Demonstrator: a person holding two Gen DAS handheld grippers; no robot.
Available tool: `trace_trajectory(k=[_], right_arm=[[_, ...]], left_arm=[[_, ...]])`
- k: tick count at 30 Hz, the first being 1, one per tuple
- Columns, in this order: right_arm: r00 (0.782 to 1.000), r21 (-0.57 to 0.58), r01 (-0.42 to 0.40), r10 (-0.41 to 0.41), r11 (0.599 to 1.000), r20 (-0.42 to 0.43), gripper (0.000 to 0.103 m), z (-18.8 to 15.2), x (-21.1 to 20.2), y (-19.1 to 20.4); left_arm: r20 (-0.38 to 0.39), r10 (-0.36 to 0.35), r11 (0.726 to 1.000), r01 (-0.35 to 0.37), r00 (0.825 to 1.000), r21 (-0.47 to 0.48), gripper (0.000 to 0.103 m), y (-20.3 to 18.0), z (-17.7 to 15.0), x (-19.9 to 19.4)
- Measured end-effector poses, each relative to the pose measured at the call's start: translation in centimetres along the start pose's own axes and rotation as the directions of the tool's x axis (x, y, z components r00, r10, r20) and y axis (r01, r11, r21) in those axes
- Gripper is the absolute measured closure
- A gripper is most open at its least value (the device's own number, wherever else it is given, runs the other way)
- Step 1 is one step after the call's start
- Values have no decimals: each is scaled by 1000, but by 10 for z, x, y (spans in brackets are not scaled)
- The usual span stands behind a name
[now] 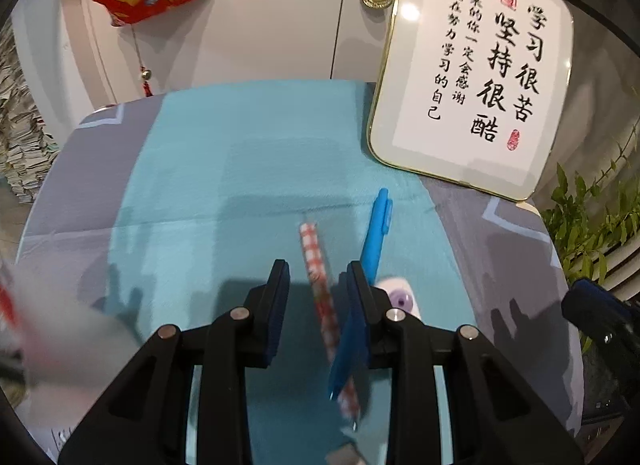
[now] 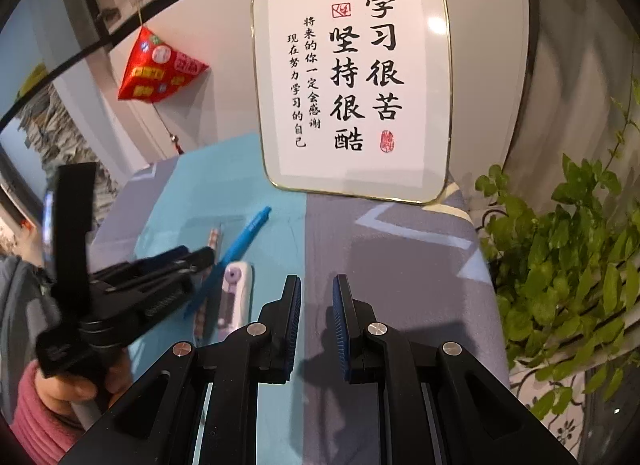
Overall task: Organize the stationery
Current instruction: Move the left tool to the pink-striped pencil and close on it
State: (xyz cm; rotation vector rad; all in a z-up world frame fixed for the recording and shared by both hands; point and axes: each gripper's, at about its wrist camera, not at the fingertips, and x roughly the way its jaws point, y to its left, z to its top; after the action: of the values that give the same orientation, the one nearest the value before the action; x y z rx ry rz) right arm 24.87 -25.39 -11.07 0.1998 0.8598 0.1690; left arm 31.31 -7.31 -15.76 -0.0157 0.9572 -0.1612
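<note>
In the left wrist view the left tongs (image 1: 316,277) stand wide apart low in the frame, above a red-checked pen (image 1: 320,277) that lies lengthwise between the jaws on the teal cloth of the table (image 1: 200,185). A blue pen (image 1: 376,233) lies just right of it, passing behind the right jaw; whether the two pens touch cannot be told. A white correction tape (image 1: 400,297) shows at the lower right beside that jaw. In the right wrist view the right tongs (image 2: 316,297) are part open and hold nothing, over the grey part of the cloth. A framed sign (image 2: 352,81) leans at the back, with a green plant (image 2: 560,245) at the right edge.
</note>
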Motion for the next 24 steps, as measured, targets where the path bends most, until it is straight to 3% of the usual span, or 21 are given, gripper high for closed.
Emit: trace_trajectory(k=[4, 6, 12, 15, 19, 24], right_arm=[[999, 23, -17, 18, 1000, -41, 88, -2, 15, -2], [998, 30, -14, 16, 999, -59, 88, -3, 22, -4], [997, 52, -32, 35, 998, -68, 88, -3, 28, -7], [996, 41, -40, 43, 998, -80, 88, 1, 31, -2], [991, 39, -50, 55, 998, -125, 88, 13, 43, 9], [978, 83, -83, 97, 993, -184, 75, 33, 69, 28]], left_arm=[[-28, 19, 1000, -18, 999, 17, 78, -4, 7, 17], [-16, 28, 999, -28, 999, 17, 90, -4, 7, 20], [3, 4, 1000, -4, 1000, 19, 92, 0, 1, 7], [70, 14, 999, -17, 997, 44, 92, 1, -6, -27], [157, -25, 997, 12, 987, 82, 92, 3, -26, -84], [221, -53, 994, 30, 974, 107, 92, 18, -54, -132]])
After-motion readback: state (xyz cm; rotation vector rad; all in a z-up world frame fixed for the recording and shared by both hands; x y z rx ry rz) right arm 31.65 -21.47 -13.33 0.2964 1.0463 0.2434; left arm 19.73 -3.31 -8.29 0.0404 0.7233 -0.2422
